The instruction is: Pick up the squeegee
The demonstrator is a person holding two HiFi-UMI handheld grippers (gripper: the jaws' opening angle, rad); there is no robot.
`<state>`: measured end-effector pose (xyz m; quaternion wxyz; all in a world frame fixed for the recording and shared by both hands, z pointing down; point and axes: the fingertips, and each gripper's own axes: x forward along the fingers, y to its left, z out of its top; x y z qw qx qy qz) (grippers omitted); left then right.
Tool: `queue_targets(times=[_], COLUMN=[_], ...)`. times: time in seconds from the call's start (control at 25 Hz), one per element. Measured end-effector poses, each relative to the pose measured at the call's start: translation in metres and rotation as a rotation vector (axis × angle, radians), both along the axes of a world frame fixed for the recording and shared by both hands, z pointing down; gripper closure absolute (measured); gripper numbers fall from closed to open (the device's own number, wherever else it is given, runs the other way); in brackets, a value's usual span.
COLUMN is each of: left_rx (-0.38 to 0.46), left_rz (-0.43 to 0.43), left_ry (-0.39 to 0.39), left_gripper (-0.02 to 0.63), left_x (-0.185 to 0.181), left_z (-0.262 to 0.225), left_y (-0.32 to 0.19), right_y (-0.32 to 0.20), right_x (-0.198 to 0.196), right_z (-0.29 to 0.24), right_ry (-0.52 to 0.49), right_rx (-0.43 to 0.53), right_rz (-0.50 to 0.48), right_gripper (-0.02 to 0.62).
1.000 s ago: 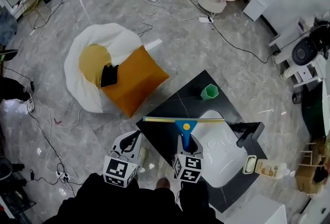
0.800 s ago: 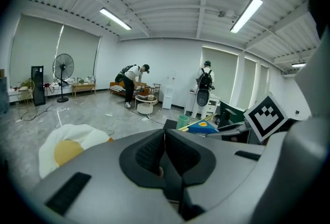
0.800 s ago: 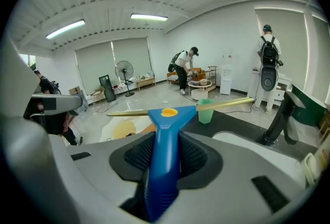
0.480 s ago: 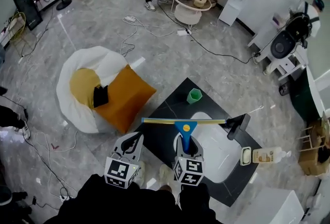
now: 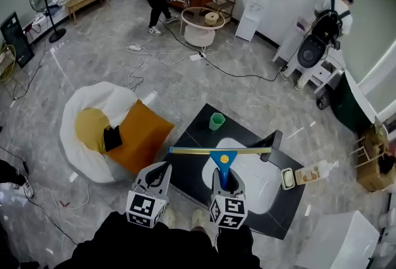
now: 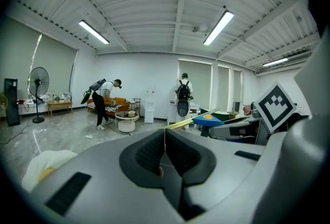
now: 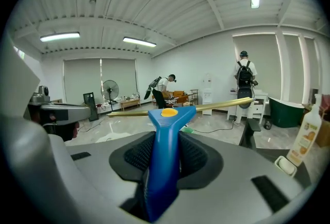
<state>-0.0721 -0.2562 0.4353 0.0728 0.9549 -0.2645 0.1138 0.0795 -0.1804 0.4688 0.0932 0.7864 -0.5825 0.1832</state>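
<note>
The squeegee has a blue handle [image 5: 223, 166] and a long brass-yellow blade bar [image 5: 204, 151] lying crosswise. My right gripper [image 5: 224, 182] is shut on the handle and holds the squeegee in the air over the white sink. The right gripper view shows the handle [image 7: 164, 156] clamped between the pads, with the bar [image 7: 221, 106] level ahead. My left gripper [image 5: 158, 174] hovers beside it on the left, shut with nothing in it. In the left gripper view its jaws [image 6: 165, 140] meet in a thin line, and the squeegee head [image 6: 210, 120] shows to the right.
Below the grippers is a black counter [image 5: 192, 138] with a white sink [image 5: 263, 184], a black faucet [image 5: 272, 143], a green cup [image 5: 216, 120] and a soap bottle [image 5: 312, 172]. A white beanbag with an orange cushion [image 5: 139, 135] lies left. Cables cross the floor; people stand far off.
Both grippers have risen, the right one carrying the squeegee up above the sink. The head view has tilted up and shows more of the room.
</note>
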Motion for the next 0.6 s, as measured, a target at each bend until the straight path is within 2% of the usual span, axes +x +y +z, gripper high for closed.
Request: queue_targets(times=[0.6], left_rx=[0.055], left_rz=[0.181], left_ry=[0.028], left_gripper=[0.581], left_x=[0.036], left_z=[-0.025], left_y=[0.055], right_y=[0.108], right_x=[0.022], right_z=[-0.028], right_ry=[0.043], right_rx=[0.062], right_rz=[0.217], right_gripper=[0.451])
